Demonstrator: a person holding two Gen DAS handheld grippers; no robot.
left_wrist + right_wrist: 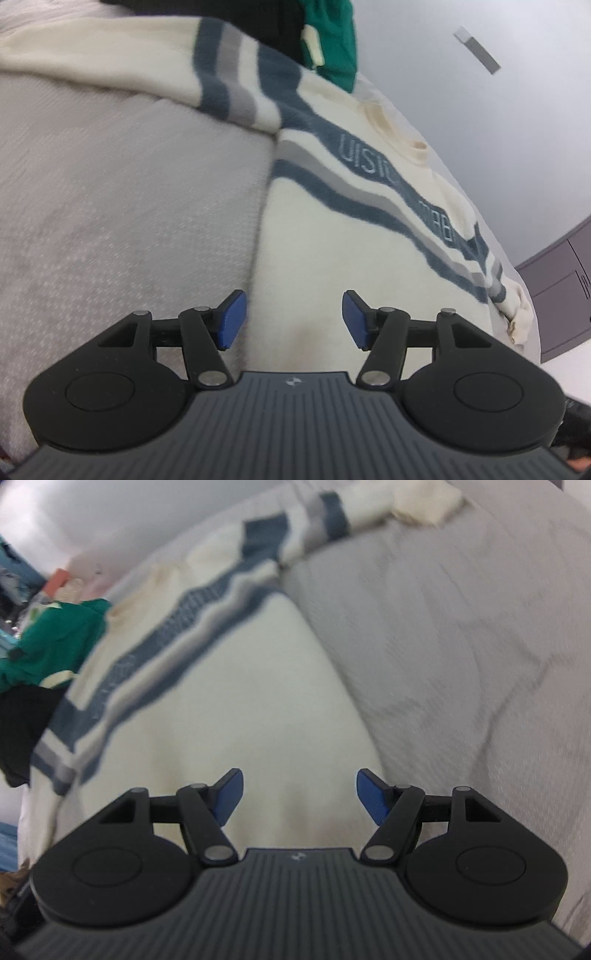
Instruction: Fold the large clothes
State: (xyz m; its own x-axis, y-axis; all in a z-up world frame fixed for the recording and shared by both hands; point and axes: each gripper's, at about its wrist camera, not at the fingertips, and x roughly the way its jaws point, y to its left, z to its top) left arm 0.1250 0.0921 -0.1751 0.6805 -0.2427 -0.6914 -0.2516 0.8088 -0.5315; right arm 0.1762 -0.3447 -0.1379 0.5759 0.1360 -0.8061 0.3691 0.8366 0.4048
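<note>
Jaws apart — sweater (pixel 332 236) just beyond

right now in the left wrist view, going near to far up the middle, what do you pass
left gripper with its jaws open → plain cream body of the sweater → its blue and grey stripes with lettering → green garment

Fuzzy cream knit sweater (pixel 332 236) is lying matt on the bed's (pixel 110 221) dotted woven cover; the fingers (pixel 232 319) are showing ribbed blue rubbery pads.
</note>
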